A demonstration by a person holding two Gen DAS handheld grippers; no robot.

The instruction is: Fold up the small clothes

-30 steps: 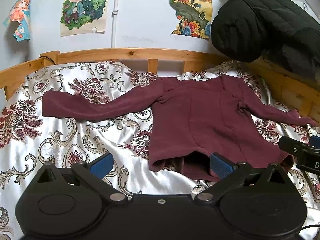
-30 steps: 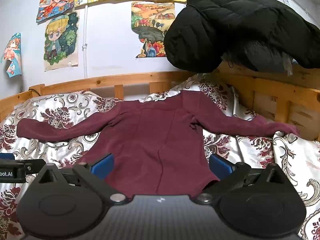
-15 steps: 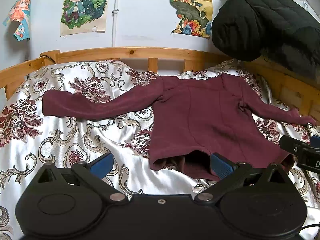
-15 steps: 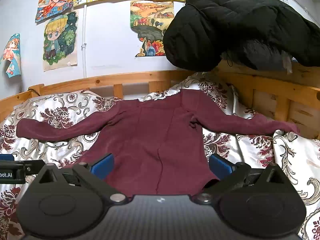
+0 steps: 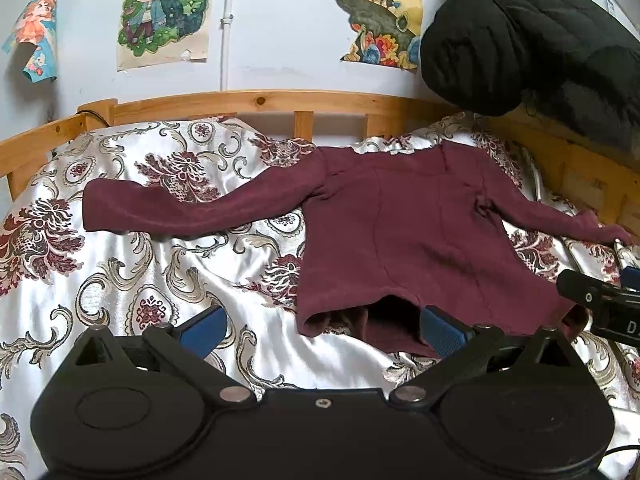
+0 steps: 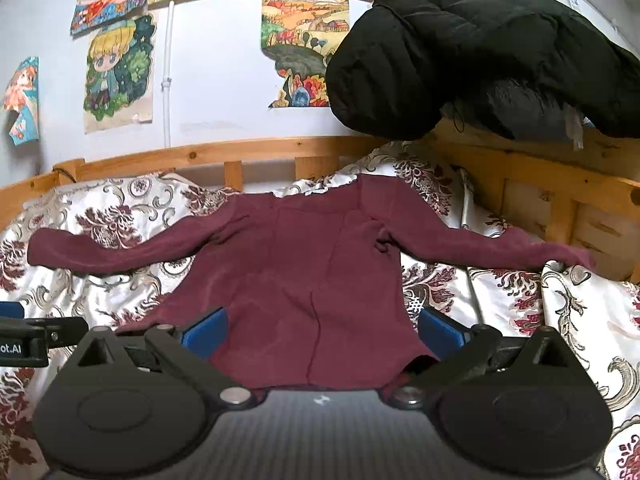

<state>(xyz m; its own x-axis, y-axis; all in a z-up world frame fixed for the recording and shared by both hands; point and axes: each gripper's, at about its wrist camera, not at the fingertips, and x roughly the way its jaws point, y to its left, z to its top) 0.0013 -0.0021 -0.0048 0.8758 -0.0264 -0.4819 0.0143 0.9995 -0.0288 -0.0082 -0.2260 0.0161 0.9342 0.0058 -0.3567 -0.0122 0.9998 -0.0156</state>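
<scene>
maroon top (image 5: 404,240) flat on floral bedspread (image 5: 120,280); posters (image 6: 120,72) on wall; both claws gape, empty

Left gripper (image 5: 322,328): jaws spread wide, blue pads (image 5: 204,327) well apart, nothing between them; body level, fingers pointing forward. Right gripper (image 6: 322,330): same pose, jaws wide, blue pads (image 6: 440,330) apart, nothing clamped. The two sit side by side at about the same height; each shows at the edge of the other's wrist view. No hand or sleeve visible
</scene>
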